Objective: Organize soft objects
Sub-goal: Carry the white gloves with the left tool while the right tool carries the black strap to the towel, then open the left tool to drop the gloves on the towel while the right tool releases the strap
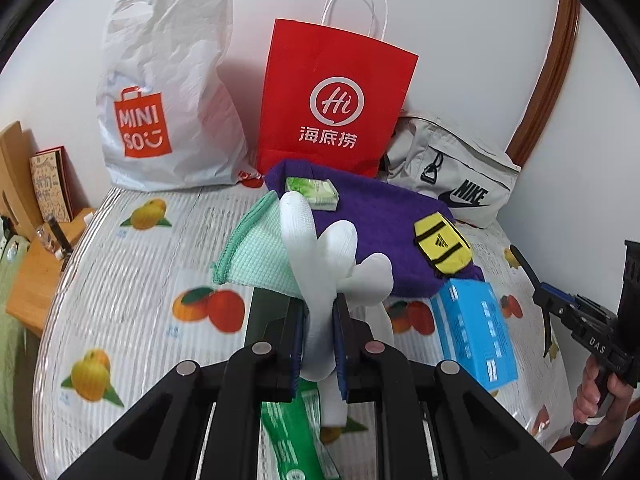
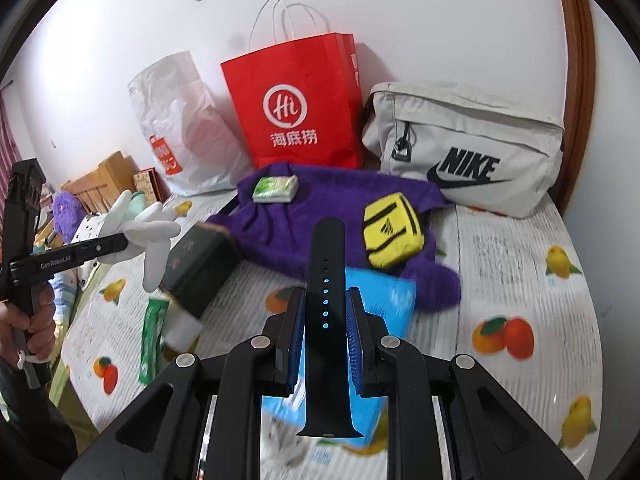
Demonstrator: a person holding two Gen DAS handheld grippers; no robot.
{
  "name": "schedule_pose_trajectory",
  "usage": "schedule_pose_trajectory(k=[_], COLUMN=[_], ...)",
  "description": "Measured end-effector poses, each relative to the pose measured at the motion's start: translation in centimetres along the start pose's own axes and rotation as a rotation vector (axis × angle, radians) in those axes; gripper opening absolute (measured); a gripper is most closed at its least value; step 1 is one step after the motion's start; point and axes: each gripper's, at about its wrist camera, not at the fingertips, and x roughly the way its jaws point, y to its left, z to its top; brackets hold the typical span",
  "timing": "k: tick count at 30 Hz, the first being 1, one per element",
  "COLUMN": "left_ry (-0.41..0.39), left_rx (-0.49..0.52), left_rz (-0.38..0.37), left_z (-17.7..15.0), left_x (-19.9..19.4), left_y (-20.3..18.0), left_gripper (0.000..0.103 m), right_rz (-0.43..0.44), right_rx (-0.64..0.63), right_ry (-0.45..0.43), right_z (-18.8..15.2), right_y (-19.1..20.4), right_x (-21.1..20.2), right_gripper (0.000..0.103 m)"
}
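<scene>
Risk: slips | left gripper [image 1: 320,340] clamped on white glove [image 1: 332,264], lifted in front of red bag [image 1: 332,100], limp fingers could snag | right gripper [image 2: 326,340] clamped on black strap [image 2: 326,280], narrow hold, could twist free.

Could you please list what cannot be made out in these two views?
- Left wrist view: the white glove in the left gripper hides part of the mint cloth and the purple towel.
- Left wrist view: the green packet is cut off behind the gripper body.
- Right wrist view: the black strap in the right gripper covers the blue box, which is blurred.
- Both views: the contents of the red paper bag are hidden by its walls.
</scene>
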Motion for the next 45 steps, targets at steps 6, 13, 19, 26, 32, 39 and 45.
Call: schedule_pose_trajectory(k=[6,13,19,26,32,39,45], left_ry=[0.006,0.026,0.057,0.111,0.174,0.273,0.307], left_rx=[0.003,0.011,0.02,0.026,0.048,0.035,0.016], left_rz=[-0.01,-0.032,-0.032,-0.045,-0.065,-0.036,-0.022], left_z=[2.6,5.6,7.6,9.3,9.9,8.9,8.9], left_x=[2.5,6.5,9.9,14.1,17.4,20.9,21.5], left_y=[-0.1,-0.8,-1.2,-2.0,-3.3,-3.1,-2.6], left_gripper=[0.013,0.013,0.013,0.013,0.013,0.014,0.02], right_rz=[-0.002,0.006,0.009,0.012,-0.006,-0.011,-0.008], right_rx=[0.001,0.005,0.004,-0.02,-0.03,-0.015,-0.028], right_ry=[0.001,0.022,0.053,0.12,0.194,0.259,0.276], right_z=[2.9,5.2,6.5,7.4,6.9,6.1,6.1], right_y=[-0.8,-1.6,-2.3,-3.2,-4.3,-5.6,-5.6], right_x=[2.8,6.6,10.2,14.5,17.3,19.1,19.1], right_gripper=[0.02,0.02,0.02,0.02,0.02,0.02,0.021])
